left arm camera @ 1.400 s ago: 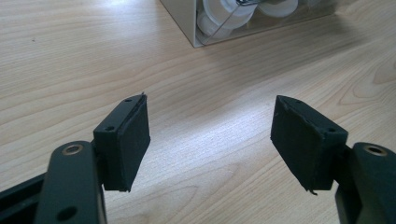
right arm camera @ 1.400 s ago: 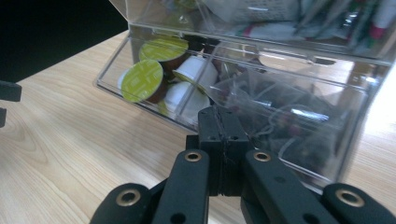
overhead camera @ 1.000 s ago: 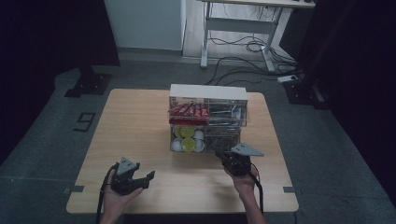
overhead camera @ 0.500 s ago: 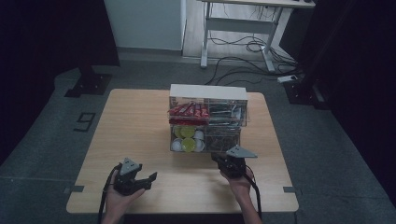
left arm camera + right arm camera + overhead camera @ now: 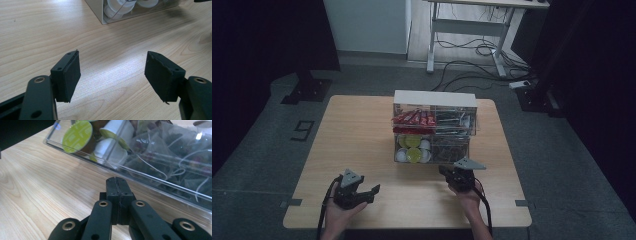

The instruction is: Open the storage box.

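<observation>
1. Evidently I was in the approach step: my right gripper (image 5: pixel 451 173) sat low at the near front of the clear organiser (image 5: pixel 434 131), with its jaws pressed flat together and nothing between them, as the right gripper view (image 5: pixel 117 185) showed plainly.
2. My left gripper (image 5: pixel 362 192) rested near the front left edge of the tabletop (image 5: pixel 357 135), well apart from the organiser; its jaws stood wide with only bare wood between the pads (image 5: pixel 71 75).
3. The organiser stood at the middle of the tabletop, toward the far side. Its lower front compartment held coffee capsules (image 5: pixel 412 149), green-lidded and white, on the left and tea bags (image 5: pixel 175 157) with strings on the right. An upper tier held red packets (image 5: pixel 413 118).
4. The closed right tips pointed at the clear front wall, just beside it, about where the capsule section met the tea bags. I could not tell whether they touched it.
5. I judged the next move to need the right jaws opened before anything could be grasped, then lifted over the front wall into the chosen compartment.
6. I would have kept the left gripper ready to steady the organiser, since a push on the light clear wall might slide it.
</observation>
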The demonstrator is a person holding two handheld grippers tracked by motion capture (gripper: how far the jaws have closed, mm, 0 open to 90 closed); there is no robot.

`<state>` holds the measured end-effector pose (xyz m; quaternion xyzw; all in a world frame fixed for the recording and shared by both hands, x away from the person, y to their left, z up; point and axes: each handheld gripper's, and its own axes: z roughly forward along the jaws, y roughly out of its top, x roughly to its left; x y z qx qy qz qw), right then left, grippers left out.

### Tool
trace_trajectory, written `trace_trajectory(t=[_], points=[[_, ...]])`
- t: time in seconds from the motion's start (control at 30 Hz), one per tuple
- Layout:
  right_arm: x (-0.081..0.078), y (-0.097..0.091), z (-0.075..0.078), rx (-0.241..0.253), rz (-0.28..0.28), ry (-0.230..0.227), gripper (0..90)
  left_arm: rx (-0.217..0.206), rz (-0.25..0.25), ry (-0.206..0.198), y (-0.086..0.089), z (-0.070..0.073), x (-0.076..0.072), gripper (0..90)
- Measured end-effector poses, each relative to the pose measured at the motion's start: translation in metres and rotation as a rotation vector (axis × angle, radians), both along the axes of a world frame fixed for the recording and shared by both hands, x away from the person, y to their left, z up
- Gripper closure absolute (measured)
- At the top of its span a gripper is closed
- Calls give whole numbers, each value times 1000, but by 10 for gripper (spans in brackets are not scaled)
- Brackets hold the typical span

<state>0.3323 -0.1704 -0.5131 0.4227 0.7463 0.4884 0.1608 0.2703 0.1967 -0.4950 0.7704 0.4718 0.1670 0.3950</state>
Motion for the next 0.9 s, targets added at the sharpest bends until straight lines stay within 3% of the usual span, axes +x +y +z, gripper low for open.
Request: trace_trajectory(t=[0.47, 0.9], points=[[6, -12, -7, -11, -41, 13, 895, 7, -7, 10, -3, -4, 1, 290], [4, -13, -5, -16, -41, 10, 895, 10, -5, 11, -3, -4, 1, 290]])
